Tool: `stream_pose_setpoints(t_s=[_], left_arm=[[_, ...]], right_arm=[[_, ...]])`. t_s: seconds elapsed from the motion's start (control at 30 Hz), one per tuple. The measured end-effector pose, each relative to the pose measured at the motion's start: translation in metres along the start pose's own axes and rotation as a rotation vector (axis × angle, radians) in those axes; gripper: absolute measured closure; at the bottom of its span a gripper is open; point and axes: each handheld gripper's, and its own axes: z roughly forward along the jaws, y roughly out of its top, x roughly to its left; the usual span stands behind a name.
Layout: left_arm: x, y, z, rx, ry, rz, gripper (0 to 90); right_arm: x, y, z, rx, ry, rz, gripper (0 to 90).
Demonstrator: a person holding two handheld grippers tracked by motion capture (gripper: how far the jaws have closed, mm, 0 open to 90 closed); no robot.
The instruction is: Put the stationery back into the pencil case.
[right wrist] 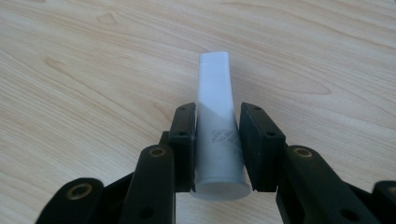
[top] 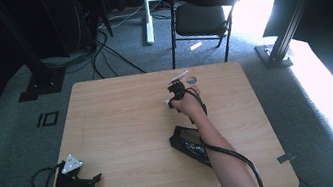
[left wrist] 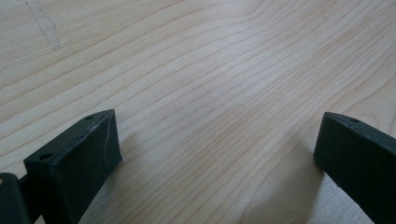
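Right gripper [right wrist: 215, 154] has its jaws clamped on a white tube [right wrist: 217, 135], pads on its round end, flat crimped end sticking out past the tips, so the tube stays aligned with the jaws. Left gripper [left wrist: 215, 158] sits parked on the table [left wrist: 210, 70], jaws wide, nothing between them.

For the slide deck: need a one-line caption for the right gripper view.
Right gripper clamps a white tube between its black jaws above the light wooden table.
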Motion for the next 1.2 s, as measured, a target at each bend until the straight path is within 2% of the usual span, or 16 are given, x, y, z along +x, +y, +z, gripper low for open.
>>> stream_pose_setpoints(t_s=[0.27, 0.67, 0.87, 1.2], left_arm=[[0.0, 0.0, 0.0, 0.0, 0.0, 0.0, 0.7], [0.0, 0.0, 0.0, 0.0, 0.0, 0.0, 0.7], [0.0, 0.0, 0.0, 0.0, 0.0, 0.0, 0.7], [0.0, 0.0, 0.0, 0.0, 0.0, -0.001, 0.7]], right_arm=[[-0.002, 0.0, -0.02, -0.03, 0.033, -0.007, 67.1], [-0.005, -0.011, -0.042, -0.034, 0.05, -0.051, 67.1], [-0.008, -0.018, -0.058, -0.073, 0.11, -0.046, 67.1], [-0.006, -0.034, -0.085, -0.119, 0.141, -0.101, 67.2]])
